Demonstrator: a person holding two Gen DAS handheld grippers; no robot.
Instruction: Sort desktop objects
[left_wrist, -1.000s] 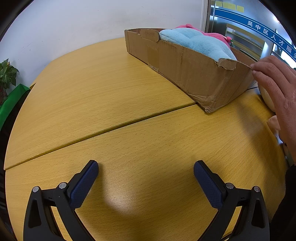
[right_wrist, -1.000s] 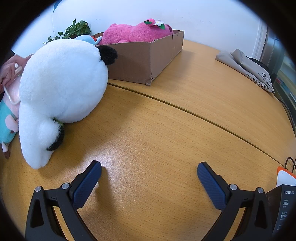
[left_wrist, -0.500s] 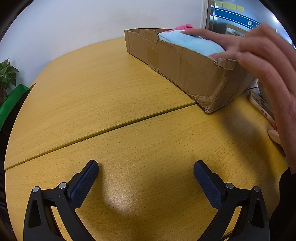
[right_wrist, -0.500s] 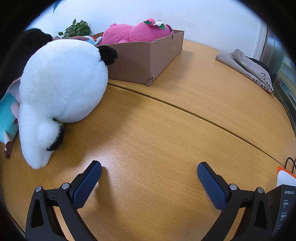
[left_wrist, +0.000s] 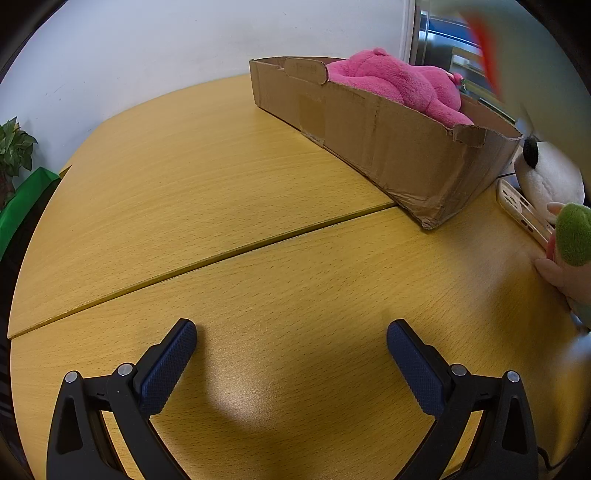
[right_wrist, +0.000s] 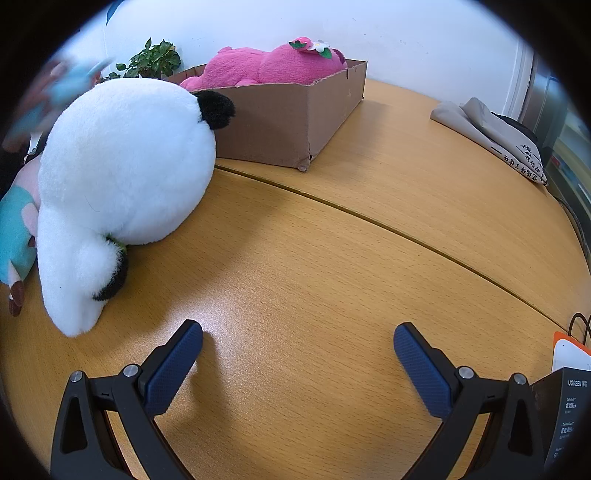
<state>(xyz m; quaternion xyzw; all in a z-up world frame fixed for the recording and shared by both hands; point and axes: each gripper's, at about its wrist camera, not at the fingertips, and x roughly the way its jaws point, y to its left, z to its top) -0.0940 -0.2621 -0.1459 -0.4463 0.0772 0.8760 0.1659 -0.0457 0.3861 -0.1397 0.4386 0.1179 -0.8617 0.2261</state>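
Left wrist view: the left gripper (left_wrist: 291, 341) hangs low over the wooden table (left_wrist: 207, 177), blue pads spread wide, nothing between them.
Right wrist view: the right gripper (right_wrist: 298, 343) sits likewise over bare wood, jaws wide apart and empty.
Cardboard box (right_wrist: 291, 114): on the far table section, just behind the seam between the two tabletop pieces; its near corner is torn.
Pink plush (right_wrist: 269, 66): lying inside the box, a strawberry-and-flower decoration on top; also seen from the left (left_wrist: 399, 85).
White panda plush (right_wrist: 122, 177): on its side on the table, just beside the box, black ear towards it; left of the right gripper.
Teal-and-pink plush (right_wrist: 16, 229): behind the panda at the frame edge, largely hidden.
Phone (left_wrist: 521, 208): flat on the table between the box and the panda in the left wrist view.
Blurred shape at upper left of the right wrist view: too smeared to identify.
Folded grey fabric (right_wrist: 487, 136): far right, well apart from the box.
Potted plant (right_wrist: 155, 61): behind the box.
Dark carton (right_wrist: 561, 413): beside the right gripper's right finger.
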